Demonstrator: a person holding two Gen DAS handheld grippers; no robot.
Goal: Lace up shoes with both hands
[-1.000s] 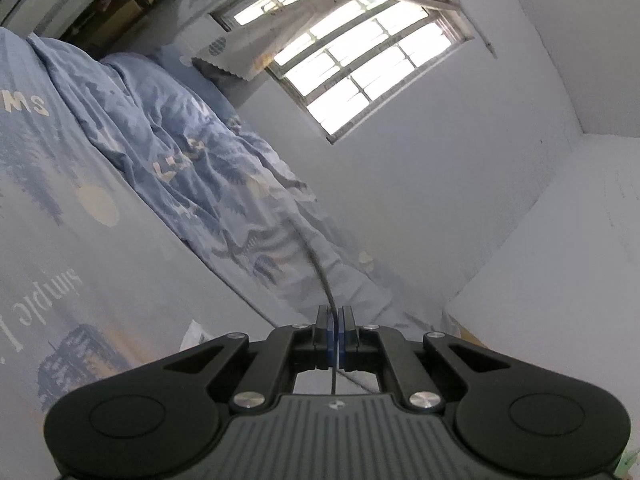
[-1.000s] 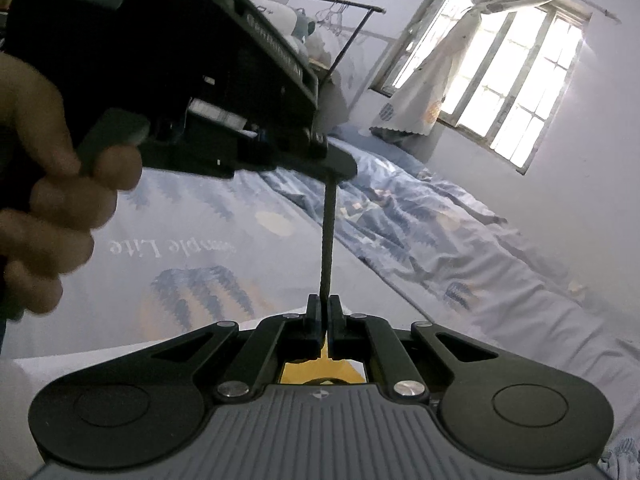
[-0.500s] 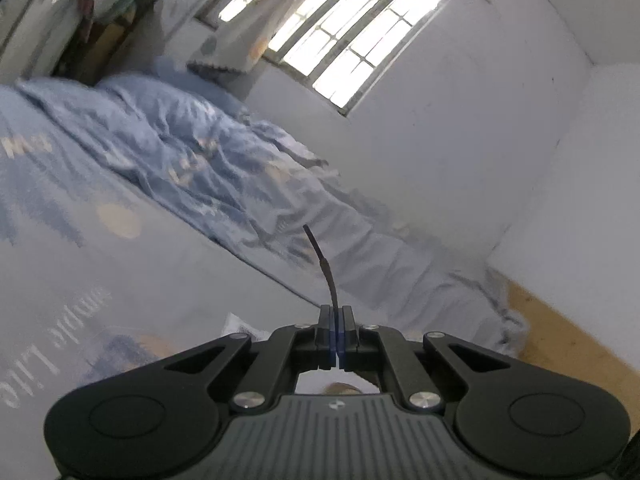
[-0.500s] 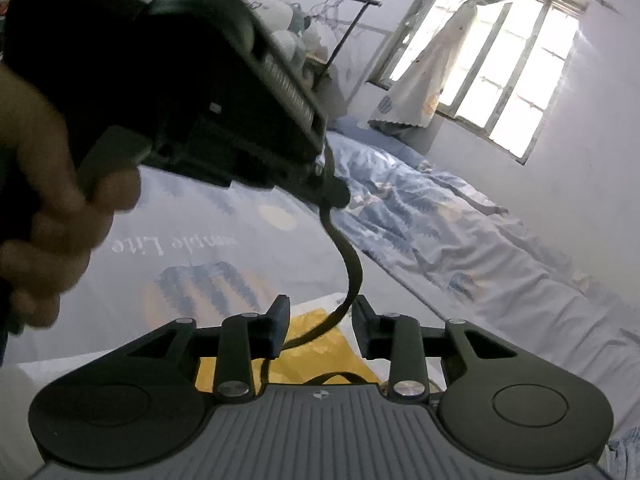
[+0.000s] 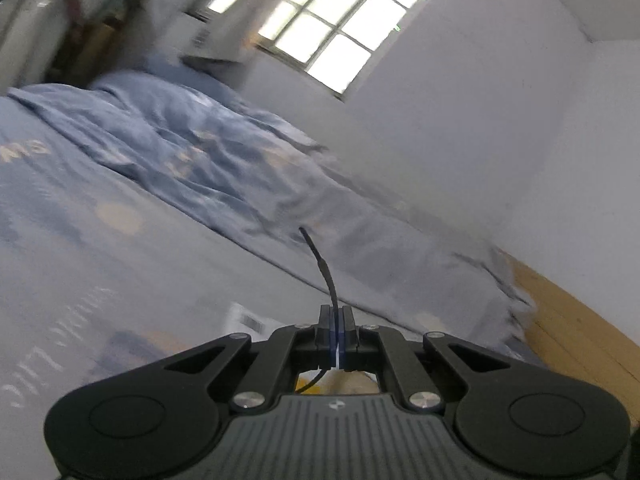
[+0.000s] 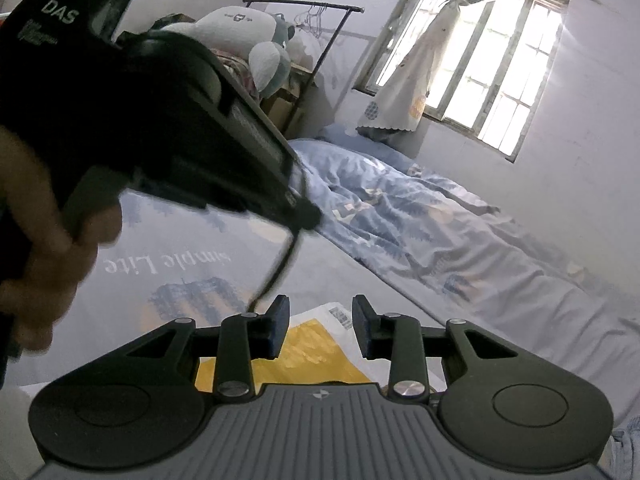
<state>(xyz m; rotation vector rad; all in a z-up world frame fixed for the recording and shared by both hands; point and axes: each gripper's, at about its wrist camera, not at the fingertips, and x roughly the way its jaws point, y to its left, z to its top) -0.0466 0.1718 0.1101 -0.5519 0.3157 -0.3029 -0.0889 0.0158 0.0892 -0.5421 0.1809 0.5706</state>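
My left claw clenches the shoelace for threading; my right claw, just opened, stands released to regrasp.

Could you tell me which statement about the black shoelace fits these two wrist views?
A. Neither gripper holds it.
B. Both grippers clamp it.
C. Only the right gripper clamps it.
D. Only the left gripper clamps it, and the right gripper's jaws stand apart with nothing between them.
D: the left gripper is shut on the shoelace, while the right gripper has just opened and nothing sits between its pads.
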